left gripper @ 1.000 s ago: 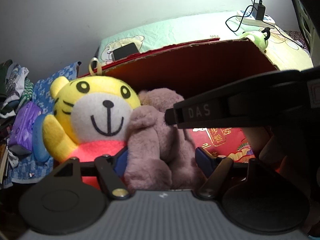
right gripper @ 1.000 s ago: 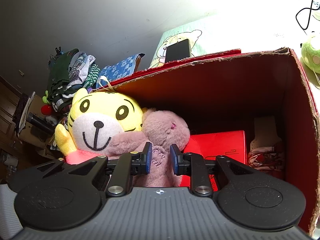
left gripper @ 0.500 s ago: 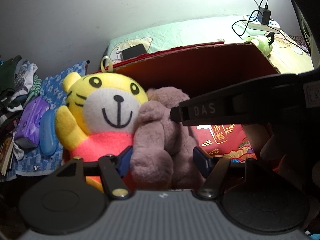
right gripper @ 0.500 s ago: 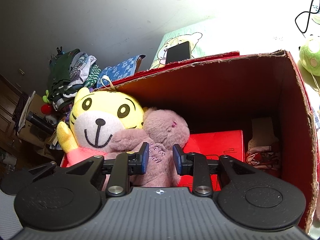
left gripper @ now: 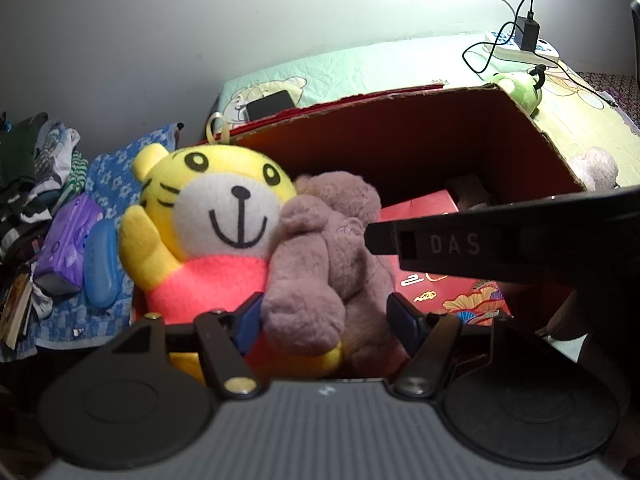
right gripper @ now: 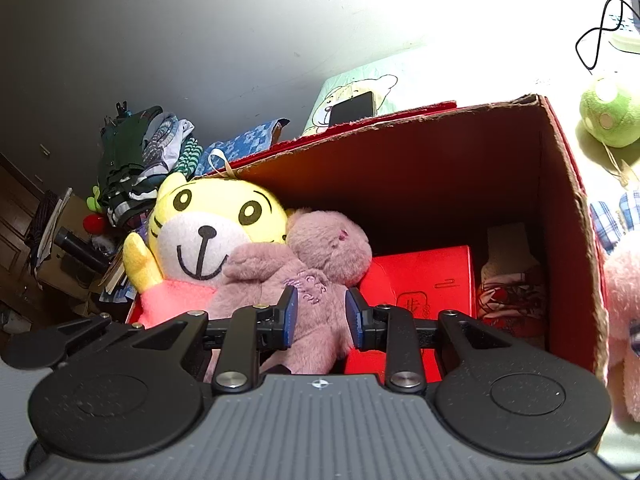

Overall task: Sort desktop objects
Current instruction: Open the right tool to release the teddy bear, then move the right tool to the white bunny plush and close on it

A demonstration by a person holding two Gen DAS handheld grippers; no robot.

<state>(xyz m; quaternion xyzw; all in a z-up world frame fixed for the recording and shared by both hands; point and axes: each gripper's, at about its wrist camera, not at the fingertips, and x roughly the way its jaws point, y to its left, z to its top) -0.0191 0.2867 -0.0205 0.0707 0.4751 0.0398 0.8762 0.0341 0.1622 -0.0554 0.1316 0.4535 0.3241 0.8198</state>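
A yellow tiger plush (left gripper: 224,216) (right gripper: 208,224) in a pink shirt leans against a mauve bear plush (left gripper: 332,248) (right gripper: 320,252) at the left end of an open red cardboard box (left gripper: 520,120) (right gripper: 560,168). My left gripper (left gripper: 326,320) has its blue pads against the bear's arm and flank, with the tiger's lower body squeezed in too; its jaws are easing open. My right gripper (right gripper: 320,314) holds the bear's belly between its pads. In the left wrist view, one black finger (left gripper: 440,244) of the right gripper reaches the bear from the right.
A red gift box (left gripper: 420,216) (right gripper: 420,276) and a crumpled cloth (right gripper: 508,296) lie inside the carton. Behind it are a phone (left gripper: 270,104), a green plush (right gripper: 608,116) and a power strip (left gripper: 528,46). A purple pack (left gripper: 64,240) and a clothes pile (right gripper: 140,160) sit at left.
The right gripper's pads have spread wider around the bear's belly. The left gripper's pads drew in a little. Both plush toys stay at the box's left end.
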